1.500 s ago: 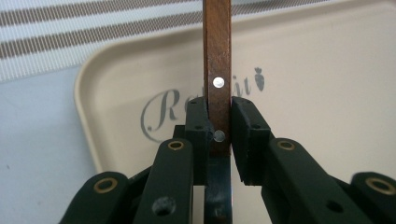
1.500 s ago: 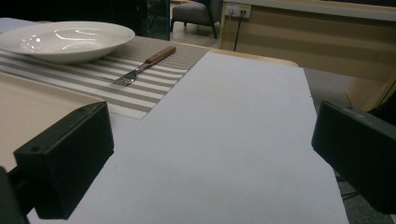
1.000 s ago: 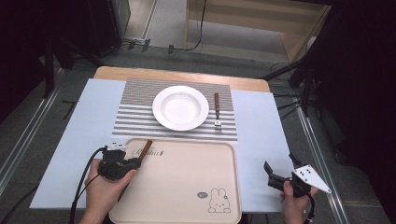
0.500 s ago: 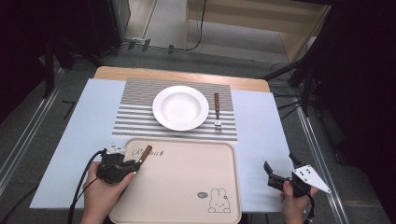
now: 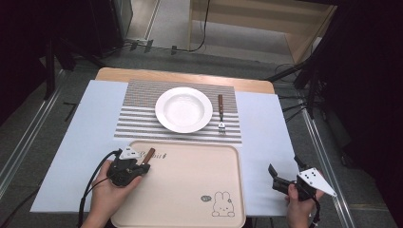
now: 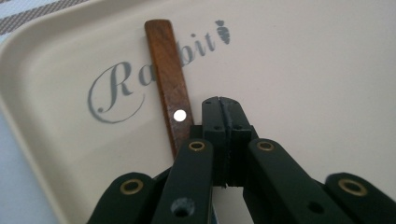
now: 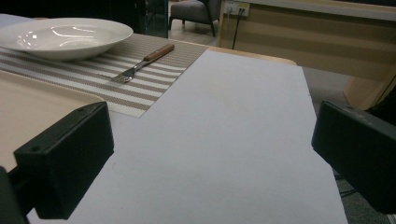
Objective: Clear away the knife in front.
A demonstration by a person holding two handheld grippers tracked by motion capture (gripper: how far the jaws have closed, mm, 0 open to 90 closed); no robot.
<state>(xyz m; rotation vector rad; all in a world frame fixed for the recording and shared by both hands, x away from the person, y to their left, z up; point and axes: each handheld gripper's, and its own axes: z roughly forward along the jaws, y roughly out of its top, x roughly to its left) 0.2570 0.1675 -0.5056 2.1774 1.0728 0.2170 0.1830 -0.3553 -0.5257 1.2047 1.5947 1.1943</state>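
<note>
Left tool (image 6: 221, 109) sits with its jaws pressed together and nothing between them; they have just been closing. I have it low over the near left corner of the beige tray (image 5: 190, 190), where it also shows in the high view (image 5: 142, 167). Just beside its tip lies a utensil with a brown wooden handle (image 6: 169, 79), flat on the tray floor across the printed lettering. In the left gripper view the handle runs away from me on the left of the closed jaws, passing close alongside them and under the linkage; I cannot tell for sure whether it touches the tool, as its near end is hidden. From above, the handle (image 5: 149, 154) pokes out past the tool toward the far rim of the tray.

Beyond the tray a striped mat (image 5: 138, 123) carries a white plate (image 5: 183, 109), with a fork (image 5: 221, 114) just to the right of it, its prongs pointing toward me. Both are well apart from the left tool, and nothing stands between it and the handle.

Right tool (image 5: 286, 175) hovers off the tray's right edge, jaws wide apart and holding nothing, above the pale blue worktop (image 7: 233, 140).
</note>
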